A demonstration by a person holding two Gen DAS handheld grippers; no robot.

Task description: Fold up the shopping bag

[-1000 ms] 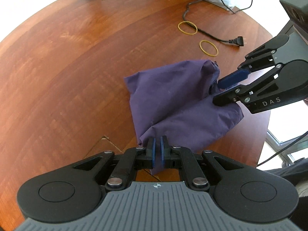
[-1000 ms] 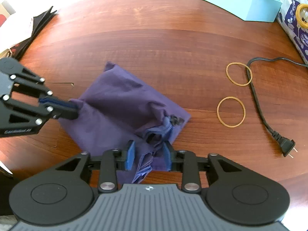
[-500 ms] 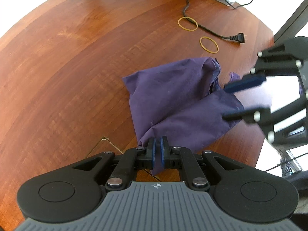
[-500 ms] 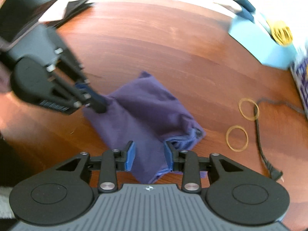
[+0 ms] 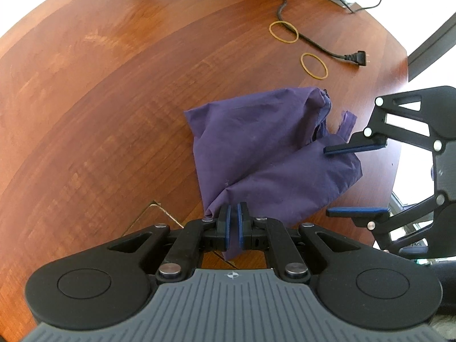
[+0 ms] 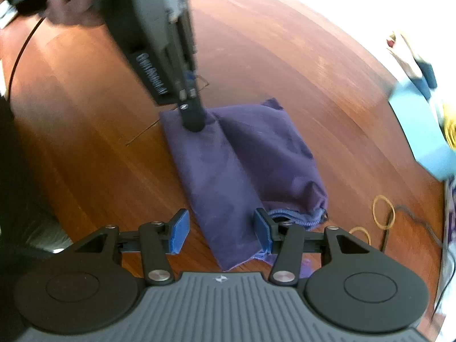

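left gripper (image 5: 233, 222): we are pinching the purple shopping bag (image 5: 265, 154) at lower centre | right gripper (image 6: 219, 230): we are opening its jaws, unclamped, astride the bag's lower edge

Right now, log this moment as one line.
left claw shut on purple bag corner | right claw opening, pads clear of bag | bag on table

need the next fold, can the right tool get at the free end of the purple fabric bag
Probably yes: the right tool is opening astride the purple fabric bag, pads not pressing; nothing lies between.
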